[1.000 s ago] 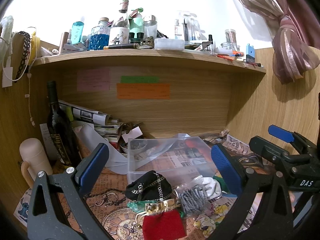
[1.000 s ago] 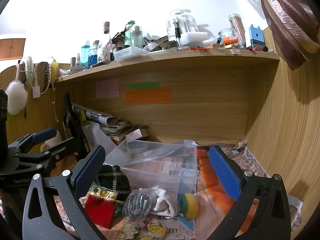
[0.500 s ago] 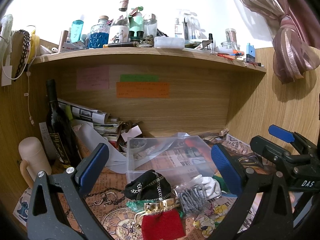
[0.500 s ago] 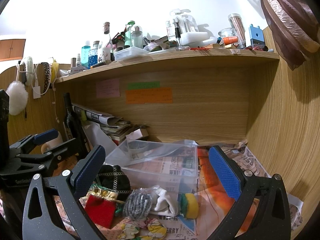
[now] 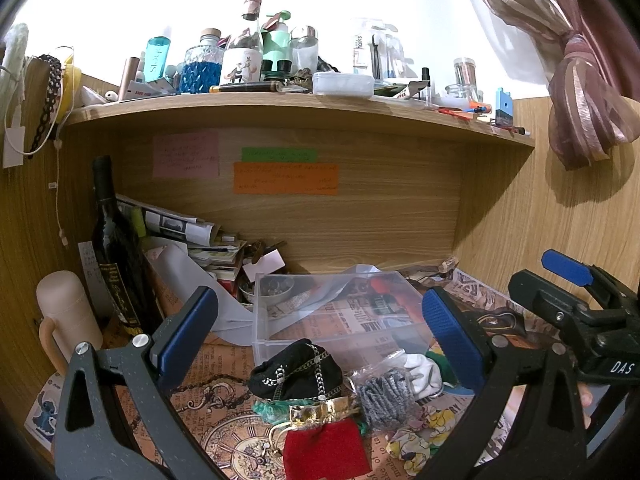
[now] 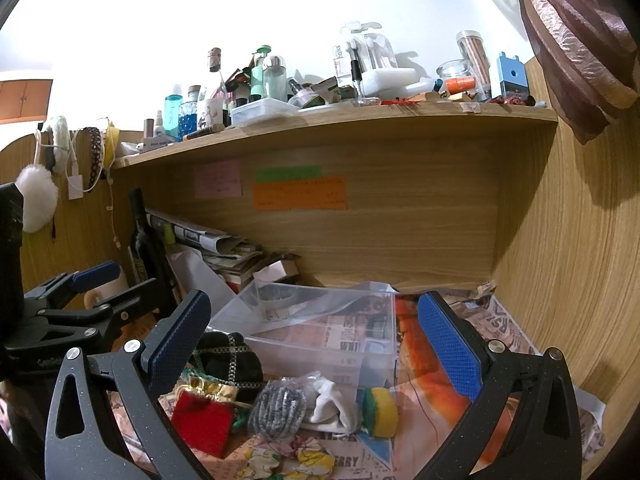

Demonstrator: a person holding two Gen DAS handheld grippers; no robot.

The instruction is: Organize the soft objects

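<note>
hovering over the desk in the left wrist view, the left gripper is holding its fingers spread wide and gripping nothing. a clear plastic bin is sitting toward the back of the desk, open side up and apparently with nothing soft in it. a row of soft items is lying just in front of the bin's near wall: a black pouch with chains, a red pouch with a gold mouth, a bagged grey scrubber and a white cloth. the red pouch is pointing its gold mouth toward the bin, with its long axis running front to back.

in the right wrist view, the right gripper is likewise hanging spread and empty above the same row. here the yellow-green sponge is resting at the row's right end, touching the bin's near corner, its layers standing on edge. the step in hand appears to be choosing a first item; nothing is yet gripped. the next move is probably calling for a descent onto one soft piece, a gentle squeeze, and a lift over the bin's near wall.
</note>
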